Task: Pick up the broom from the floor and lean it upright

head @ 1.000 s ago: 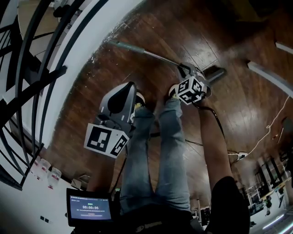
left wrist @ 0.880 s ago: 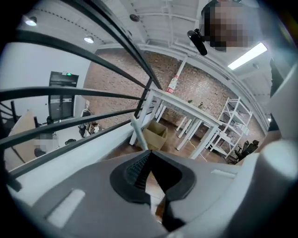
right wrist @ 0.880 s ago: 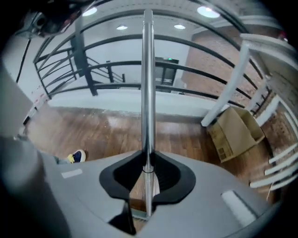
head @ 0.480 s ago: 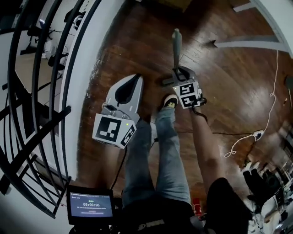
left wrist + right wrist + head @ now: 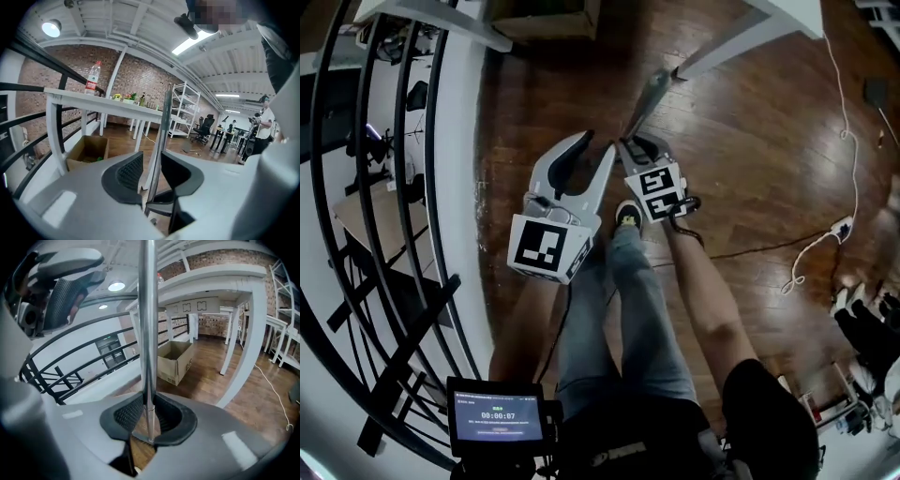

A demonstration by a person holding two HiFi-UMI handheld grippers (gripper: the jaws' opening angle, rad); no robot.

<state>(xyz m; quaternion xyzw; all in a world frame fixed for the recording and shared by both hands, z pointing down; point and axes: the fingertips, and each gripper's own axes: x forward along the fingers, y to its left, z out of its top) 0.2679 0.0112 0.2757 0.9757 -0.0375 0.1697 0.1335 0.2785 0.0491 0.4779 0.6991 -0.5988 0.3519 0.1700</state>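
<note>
Head view: a second ago the broom [image 5: 649, 94] lay long and low across the floor [image 5: 750, 169] in the upper part of the frame. Now its grey pole shows only as a short, foreshortened stub at upper centre, which I read as the pole having swung up toward upright. The right tongs [image 5: 636, 145] sit on it just below that stub, as they did before. The left tongs [image 5: 600, 142] were pressed together and off to the left in both earlier pictures. They have now come across to just beside the right ones, and their jaws are opening.

Left gripper view: the pole rises nearly vertical between the spreading jaws. It stands close against the right-hand pad with a clear gap to the left pad, so nothing is pinched here yet. Behind it are a white desk [image 5: 108, 104] and, at lower left, a cardboard box [image 5: 86, 150].

Right gripper view: both pads pinch the pole at lower centre, and it runs straight up out of the top of the frame. A dark railing [image 5: 97, 376] crosses the left side.

For the task, the lift looks largely done and the leaning is not. The left tongs seem placed to take a second hold that would steady the pole. Until they do, a single pinch carries it, and it could pivot.
</note>
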